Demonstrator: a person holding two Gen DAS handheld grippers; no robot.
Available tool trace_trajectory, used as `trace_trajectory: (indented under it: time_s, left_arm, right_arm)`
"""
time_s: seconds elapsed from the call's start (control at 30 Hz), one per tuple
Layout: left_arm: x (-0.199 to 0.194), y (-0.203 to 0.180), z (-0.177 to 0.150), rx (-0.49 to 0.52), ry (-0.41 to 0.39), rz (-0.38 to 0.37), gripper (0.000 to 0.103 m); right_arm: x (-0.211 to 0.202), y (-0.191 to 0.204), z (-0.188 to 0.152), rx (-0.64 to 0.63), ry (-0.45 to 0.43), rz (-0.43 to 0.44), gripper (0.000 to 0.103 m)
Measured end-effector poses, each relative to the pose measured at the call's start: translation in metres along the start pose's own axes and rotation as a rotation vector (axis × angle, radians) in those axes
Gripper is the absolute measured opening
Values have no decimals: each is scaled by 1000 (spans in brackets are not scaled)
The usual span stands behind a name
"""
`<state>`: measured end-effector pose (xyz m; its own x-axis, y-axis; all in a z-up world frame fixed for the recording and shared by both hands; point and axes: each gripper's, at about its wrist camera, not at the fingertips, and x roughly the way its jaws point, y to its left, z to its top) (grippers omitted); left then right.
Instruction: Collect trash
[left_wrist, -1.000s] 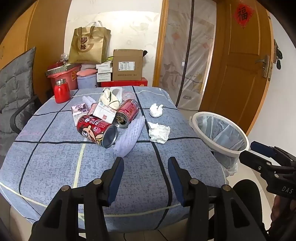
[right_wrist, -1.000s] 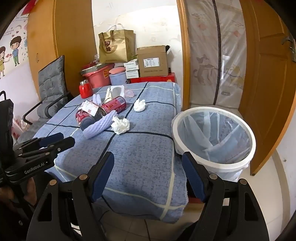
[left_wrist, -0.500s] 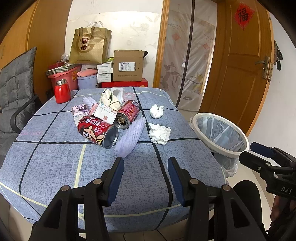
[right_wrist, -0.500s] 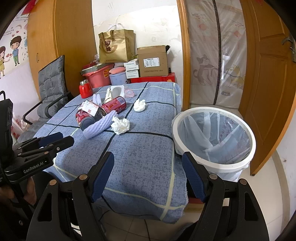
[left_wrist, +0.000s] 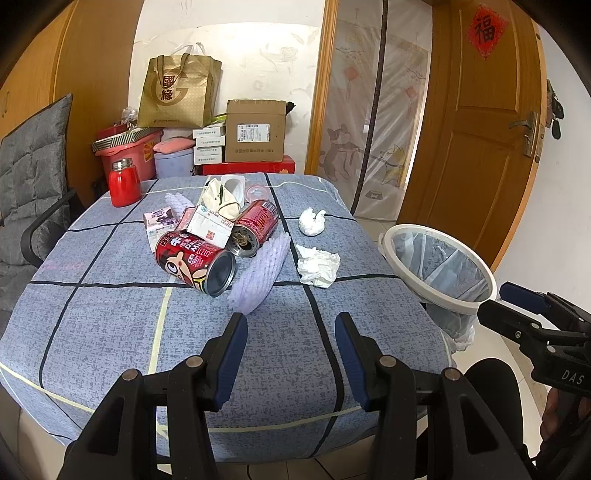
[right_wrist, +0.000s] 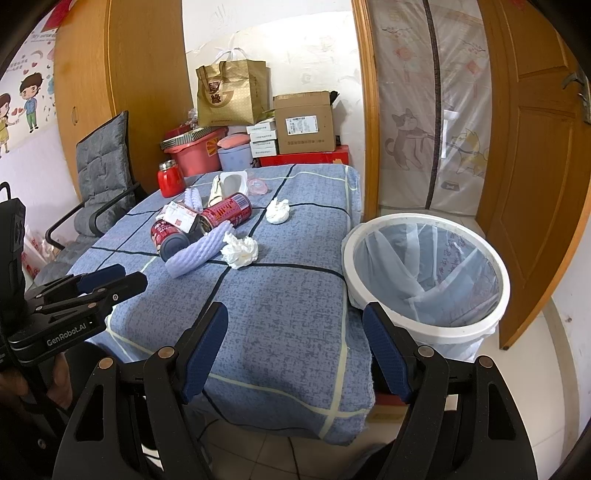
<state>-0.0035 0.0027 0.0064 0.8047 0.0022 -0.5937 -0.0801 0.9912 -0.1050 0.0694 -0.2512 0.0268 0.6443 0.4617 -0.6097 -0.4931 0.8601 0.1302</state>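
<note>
Both grippers, left gripper (left_wrist: 290, 354) & right gripper (right_wrist: 295, 350), hover with jaws apart & empty, so I think best start w/ nearest crumpled tissue (left_wrist: 318, 266) mid-table, pinch it gently, then carry to bin (right_wrist: 424, 273) beside the table's right edge.

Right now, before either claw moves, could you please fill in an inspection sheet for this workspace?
Surface: table under a blue-grey checked cloth, near part bare.
Job's things: two red drink cans on their sides; two crumpled white tissues; lilac foam sleeve; small white cartons; white bin with clear liner beside the table, nothing seen inside.
Clutter: red lidded jar, clear plastic tray.
Grippers: left claw open, nothing between its fingers; right claw open, nothing between its fingers.
Cables: nothing seen.
Surroundings: grey padded chair, stacked boxes and gold paper bag, wooden door.
</note>
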Motion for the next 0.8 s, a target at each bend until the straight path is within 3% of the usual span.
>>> trace_trajectory:
  time_s: [0.8]
  left_arm:
    - [-1,-4,-1,2,2,0,49]
  right_arm:
    - [0,-1,0,2,0,0,76]
